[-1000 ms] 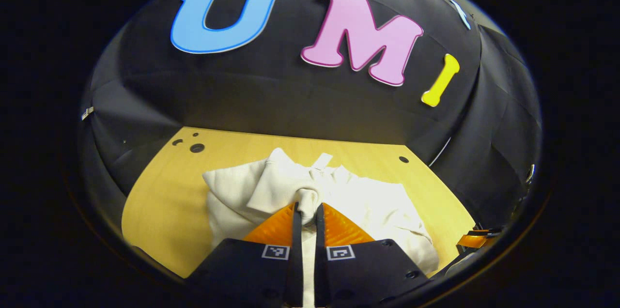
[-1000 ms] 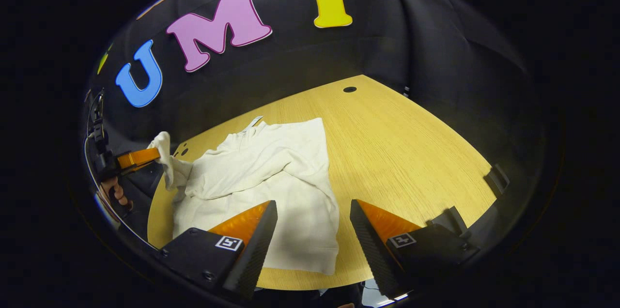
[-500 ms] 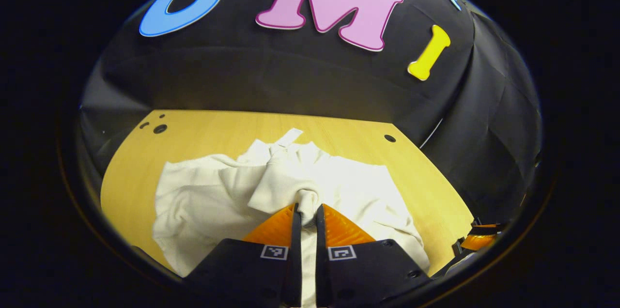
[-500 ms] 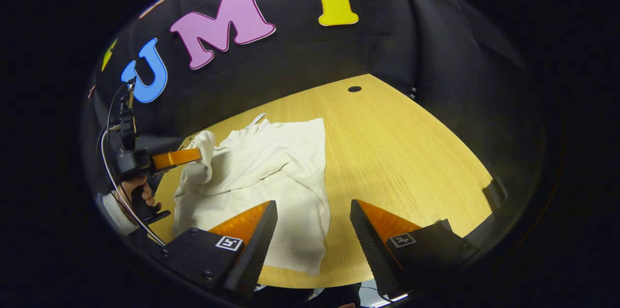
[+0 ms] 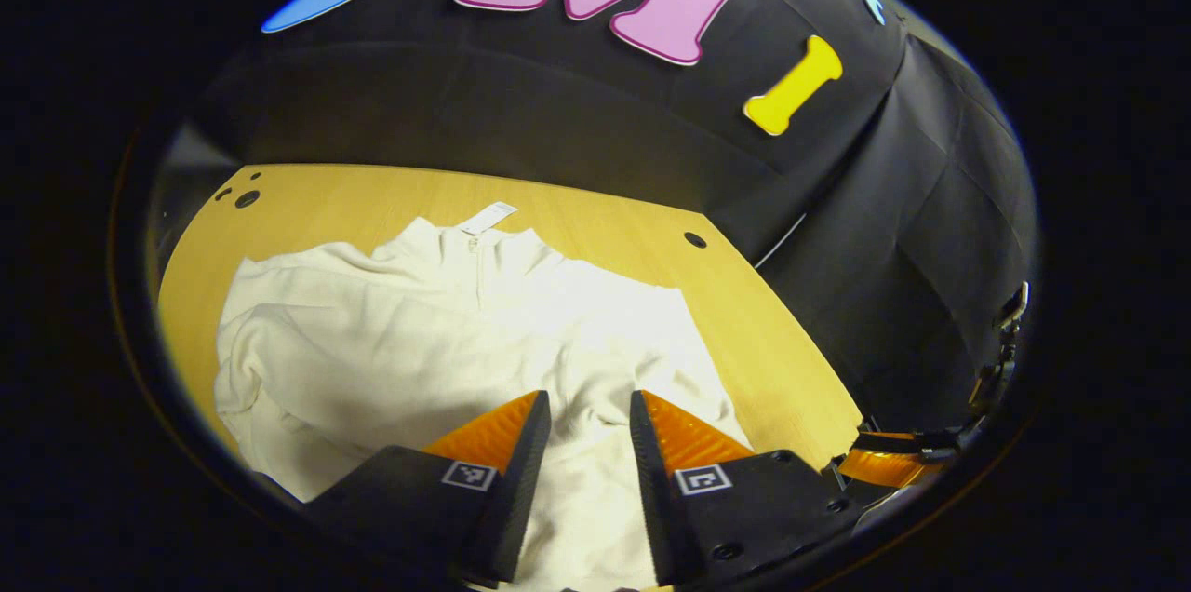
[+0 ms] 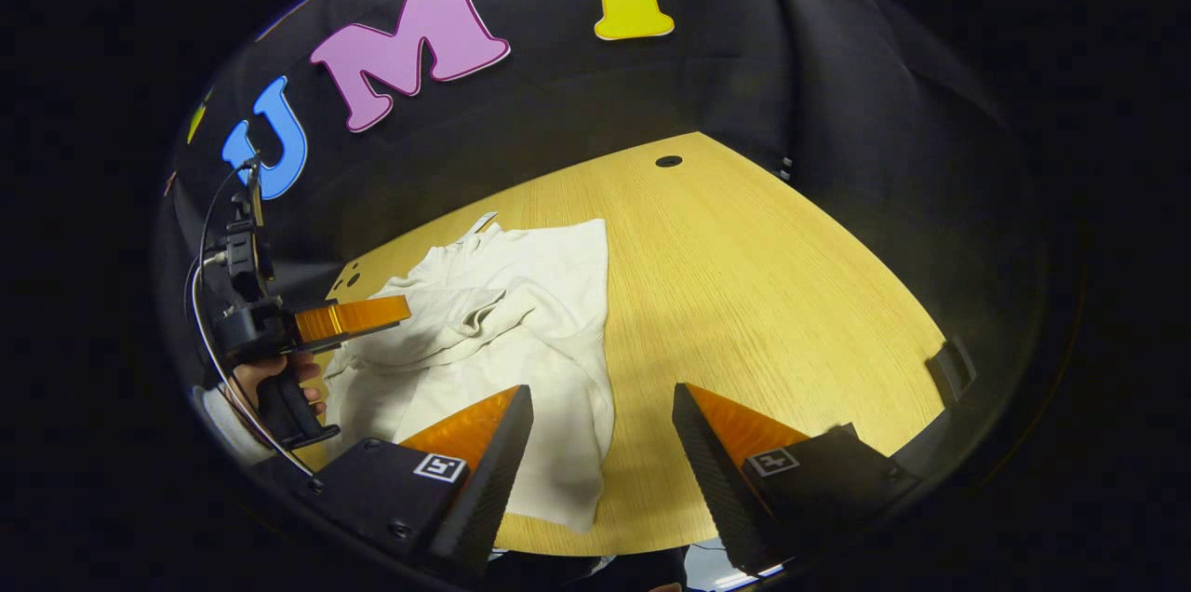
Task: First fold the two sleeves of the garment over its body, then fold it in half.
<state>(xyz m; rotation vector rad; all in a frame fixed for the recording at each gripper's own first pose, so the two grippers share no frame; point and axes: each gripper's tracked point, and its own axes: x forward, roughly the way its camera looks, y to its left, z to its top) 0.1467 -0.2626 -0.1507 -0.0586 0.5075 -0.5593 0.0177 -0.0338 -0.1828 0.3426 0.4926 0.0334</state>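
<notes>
Left gripper [image 5: 589, 406] apart over garment [image 5: 447, 331], sleeves folded in; right gripper [image 6: 603, 401] apart above counter [image 6: 763, 294].

Orange ribbed wedge fingers [image 5: 515, 420] on black bodies bearing square black-and-white markers [image 6: 439, 467] and screws are seen on both grippers, with a cable [image 6: 207, 317] looped by the left gripper's [image 6: 358, 316] black handle
</notes>
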